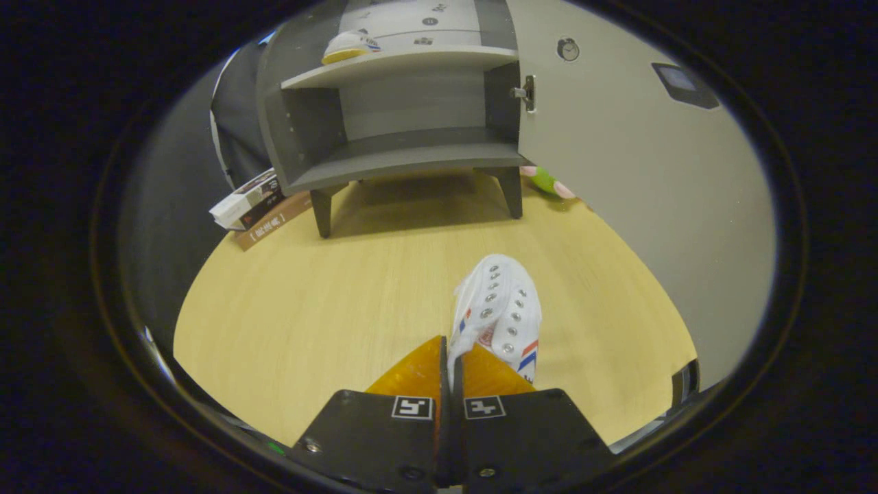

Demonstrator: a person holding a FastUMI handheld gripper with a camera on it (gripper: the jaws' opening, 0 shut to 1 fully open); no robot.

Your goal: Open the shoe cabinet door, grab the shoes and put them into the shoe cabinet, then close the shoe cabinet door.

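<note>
Gripper view: the tongs [451, 363] are clenching the heel edge of a white shoe [499, 309], the two fingers pressed nearly together with a thin strip of the shoe's collar caught between them. The shoe is lying just ahead of the fingers over the wooden bench [329, 302], its long axis running away from the tongs and its toe pointing toward the shoe cabinet [405, 116]; whether its sole is resting on the bench or lifted is hard to judge. Red and blue stripes are showing on its sides, with rows of metal eyelets.

The cabinet is standing on short legs beyond the shoe, its door [638, 185] swung open to the right. A second shoe [350, 46] is sitting on the upper shelf; the lower shelf is holding nothing. Left of the cabinet, some books [252, 206] are lying stacked; their cover writing is too small to read. A green object [547, 181] is peeking out behind the door.
</note>
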